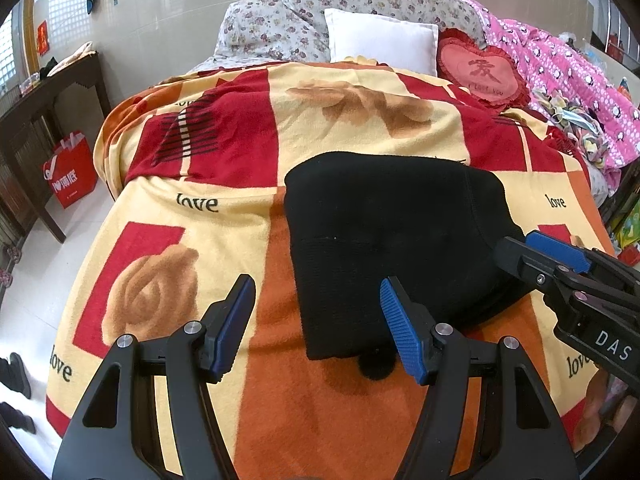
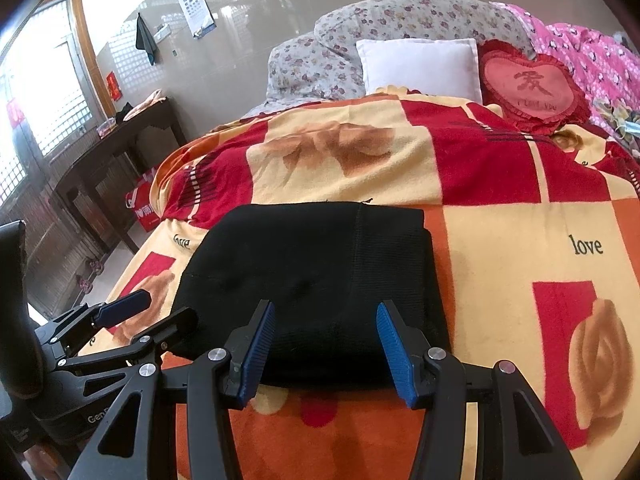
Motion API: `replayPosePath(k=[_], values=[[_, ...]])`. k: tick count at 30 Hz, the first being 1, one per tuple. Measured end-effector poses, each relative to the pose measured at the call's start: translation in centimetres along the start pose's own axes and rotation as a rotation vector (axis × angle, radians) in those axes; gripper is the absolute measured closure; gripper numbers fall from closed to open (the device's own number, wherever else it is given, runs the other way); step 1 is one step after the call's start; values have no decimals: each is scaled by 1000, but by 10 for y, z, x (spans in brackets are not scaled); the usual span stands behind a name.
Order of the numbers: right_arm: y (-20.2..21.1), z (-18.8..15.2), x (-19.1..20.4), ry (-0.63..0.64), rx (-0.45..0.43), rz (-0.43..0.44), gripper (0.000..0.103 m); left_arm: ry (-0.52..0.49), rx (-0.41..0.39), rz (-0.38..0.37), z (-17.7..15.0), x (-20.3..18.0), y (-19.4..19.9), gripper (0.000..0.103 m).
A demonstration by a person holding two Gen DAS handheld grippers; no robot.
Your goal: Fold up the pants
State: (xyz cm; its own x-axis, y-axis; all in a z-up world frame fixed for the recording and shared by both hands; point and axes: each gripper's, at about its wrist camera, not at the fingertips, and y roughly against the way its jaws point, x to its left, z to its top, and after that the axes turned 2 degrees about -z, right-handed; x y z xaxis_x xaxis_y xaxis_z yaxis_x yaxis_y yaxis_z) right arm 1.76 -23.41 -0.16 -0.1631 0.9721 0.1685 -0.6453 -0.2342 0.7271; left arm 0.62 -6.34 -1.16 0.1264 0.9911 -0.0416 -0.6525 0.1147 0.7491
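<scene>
Farthest left of the left claw (image 1: 318, 324), down beside the bed, a red shopping bag (image 1: 72, 168) stands on the floor under a dark side table (image 1: 52, 92). The left claw itself hovers with its jaws spread wide and nothing between them; under it lies only the patterned blanket (image 1: 192, 240), and its right finger sits over the near left corner of the pants (image 1: 396, 236). The pants lie ahead and to the right of this claw as a compact black bundle, flat on the blanket, edges roughly squared. They look already folded, which would explain why neither claw grips them.

The right claw (image 2: 326, 344) is just right of the left one, jaws parted about halfway and empty, with the near edge of the pants directly beyond its fingertips. Both claws point down at the bundle from the near side, probably to check it or press it flat. Beyond the pants, by the headboard, are a white pillow (image 2: 420, 66) and, further right, a red heart cushion (image 2: 532, 84).
</scene>
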Motion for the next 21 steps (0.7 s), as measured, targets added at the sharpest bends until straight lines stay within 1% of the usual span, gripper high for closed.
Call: replayPosePath(k=[21], values=[[-7, 1, -2, 2, 9, -12, 52, -3, 10, 7, 0, -4, -9, 38]])
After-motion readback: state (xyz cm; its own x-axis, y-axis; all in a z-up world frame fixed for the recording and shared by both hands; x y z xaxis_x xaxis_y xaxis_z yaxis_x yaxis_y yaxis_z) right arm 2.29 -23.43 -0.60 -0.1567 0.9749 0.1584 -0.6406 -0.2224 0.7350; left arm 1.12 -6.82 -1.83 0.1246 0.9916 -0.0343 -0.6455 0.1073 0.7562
